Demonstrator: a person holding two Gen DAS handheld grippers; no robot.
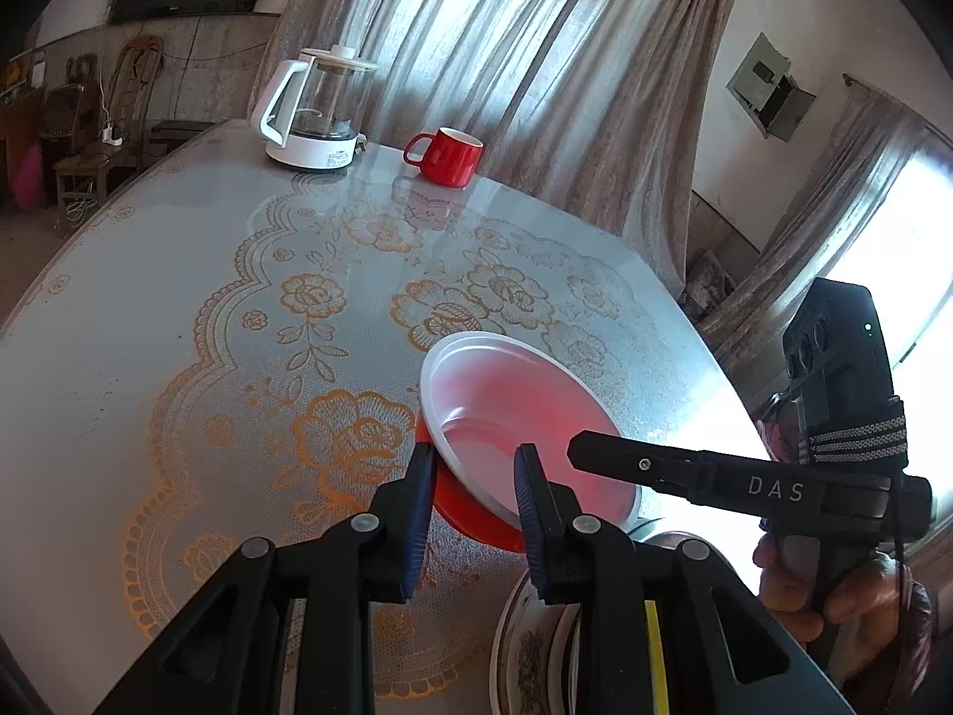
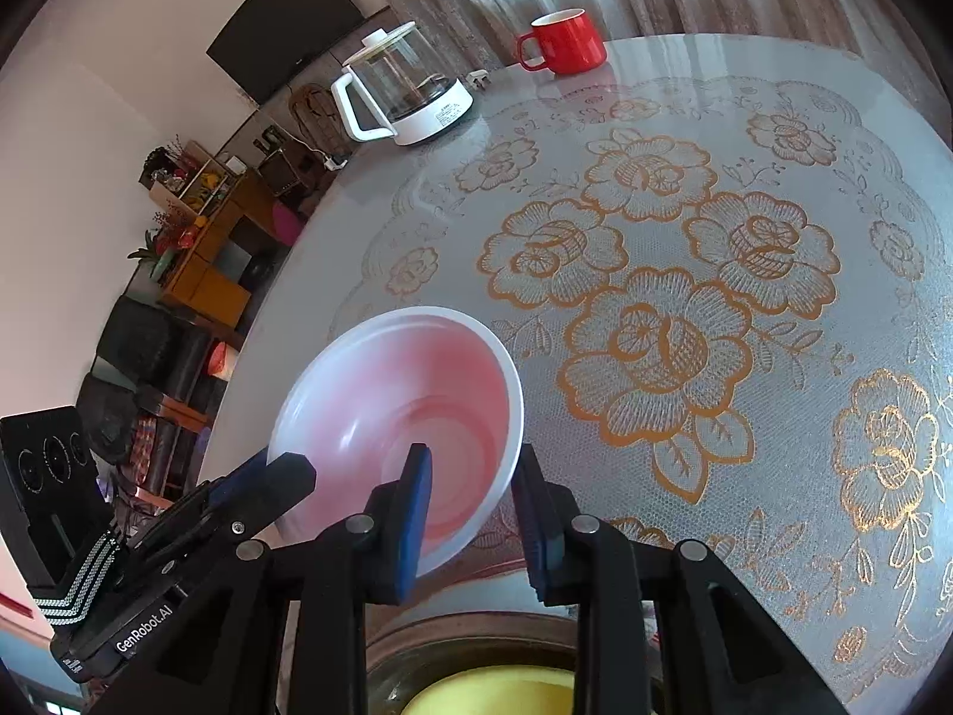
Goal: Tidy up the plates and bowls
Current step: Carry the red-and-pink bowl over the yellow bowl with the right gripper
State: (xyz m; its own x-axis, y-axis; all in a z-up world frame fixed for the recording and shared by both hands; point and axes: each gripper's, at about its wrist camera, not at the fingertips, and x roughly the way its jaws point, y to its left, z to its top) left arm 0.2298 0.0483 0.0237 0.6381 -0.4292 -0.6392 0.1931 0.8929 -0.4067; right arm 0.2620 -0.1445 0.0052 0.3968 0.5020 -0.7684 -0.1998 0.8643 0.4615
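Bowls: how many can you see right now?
2, possibly more hidden. The red-and-white bowl is held at its rim by both grippers; a yellow-lined bowl sits below them at the frame's bottom edge.

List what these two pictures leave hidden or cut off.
- Dishes below the bowl: left wrist view, hidden by the left gripper and bottom edge.
- Yellow dish: right wrist view, cut by bottom edge and the right gripper.
- Bowl's underside: right wrist view, faces away.
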